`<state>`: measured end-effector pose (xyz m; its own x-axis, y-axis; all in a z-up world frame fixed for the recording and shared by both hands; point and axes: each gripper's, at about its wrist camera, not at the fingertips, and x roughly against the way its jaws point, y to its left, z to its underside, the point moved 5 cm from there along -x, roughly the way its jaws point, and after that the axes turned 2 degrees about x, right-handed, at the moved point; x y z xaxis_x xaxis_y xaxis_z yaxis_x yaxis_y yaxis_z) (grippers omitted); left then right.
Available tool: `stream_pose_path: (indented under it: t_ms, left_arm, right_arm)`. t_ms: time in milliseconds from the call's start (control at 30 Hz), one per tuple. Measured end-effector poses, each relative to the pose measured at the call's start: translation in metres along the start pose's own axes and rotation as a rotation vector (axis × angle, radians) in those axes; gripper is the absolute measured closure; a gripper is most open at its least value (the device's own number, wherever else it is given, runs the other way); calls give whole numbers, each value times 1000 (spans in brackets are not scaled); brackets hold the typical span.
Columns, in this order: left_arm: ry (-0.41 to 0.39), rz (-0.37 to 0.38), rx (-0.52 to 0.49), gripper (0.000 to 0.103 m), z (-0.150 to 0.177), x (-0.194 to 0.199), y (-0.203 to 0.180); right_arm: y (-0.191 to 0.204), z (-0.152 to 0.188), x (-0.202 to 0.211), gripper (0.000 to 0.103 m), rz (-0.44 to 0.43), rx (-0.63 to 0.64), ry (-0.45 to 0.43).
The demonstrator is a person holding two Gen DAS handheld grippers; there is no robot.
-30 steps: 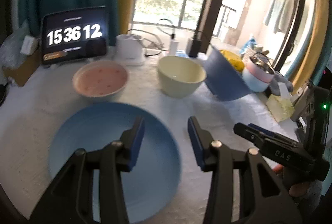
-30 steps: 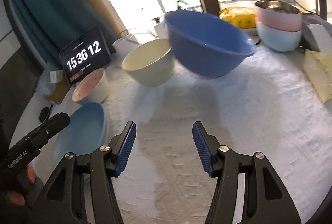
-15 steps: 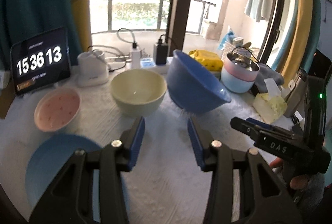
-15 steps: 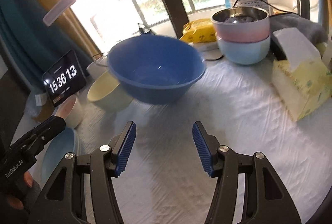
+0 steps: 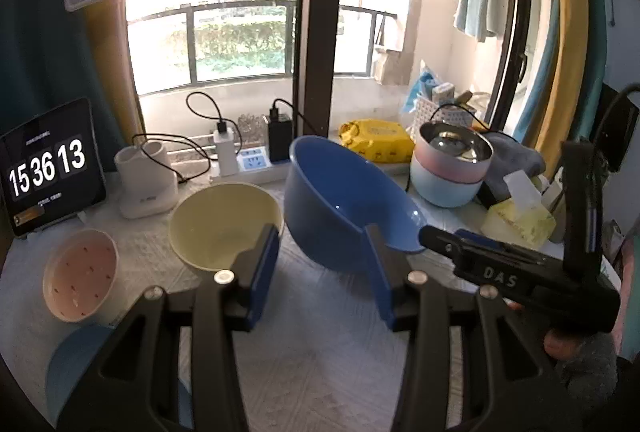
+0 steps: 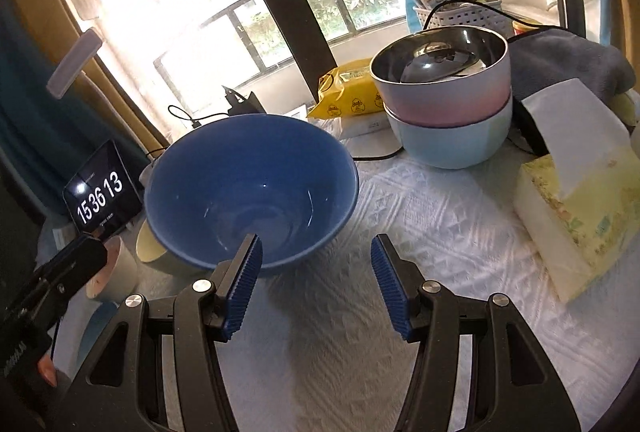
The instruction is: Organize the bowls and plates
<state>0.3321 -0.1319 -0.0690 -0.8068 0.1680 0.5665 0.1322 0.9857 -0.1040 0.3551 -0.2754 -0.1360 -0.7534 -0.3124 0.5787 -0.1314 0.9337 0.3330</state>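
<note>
While nothing looks stacked by these hands yet, the left gripper (image 5: 322,268) and right gripper (image 6: 316,282) both stand partly open and empty. From the left wrist view, the blue bowl (image 5: 344,200) sits at 12 o'clock, the cream bowl (image 5: 224,222) at 11, the pink dish (image 5: 80,274) at 9, the blue plate (image 5: 76,372) at 8. All 4 seem left to sort; 2 nested bowls (image 6: 448,108) sit behind.

Both views swung rightward: blue plate (image 5: 76,364) slid to lower-left corner, blue bowl (image 6: 250,188) now centred ahead, clock (image 5: 46,166) ticked from 12 to 13.
</note>
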Motion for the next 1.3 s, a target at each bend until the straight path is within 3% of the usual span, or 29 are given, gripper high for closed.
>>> stream_pose_path:
  t_ms: [300, 533, 667, 800, 1033, 1300]
  left_arm:
    - [46, -5, -3, 58, 8, -28, 1]
    - [56, -30, -40, 58, 10, -54, -1]
    - [90, -37, -60, 58, 13, -70, -2]
    - [105, -31, -72, 58, 17, -78, -3]
    - [117, -33, -69, 65, 20, -81, -1]
    - [96, -25, -58, 66, 19, -65, -2]
  right_arm:
    - [-7, 16, -31, 44, 45, 13, 85]
    - [-18, 23, -44, 44, 68, -13, 100]
    - [-21, 25, -46, 65, 41, -34, 108]
    - [-15, 27, -46, 80, 34, -8, 110]
    - [-6, 29, -38, 84, 43, 19, 84]
    - [0, 22, -21, 86, 45, 26, 55]
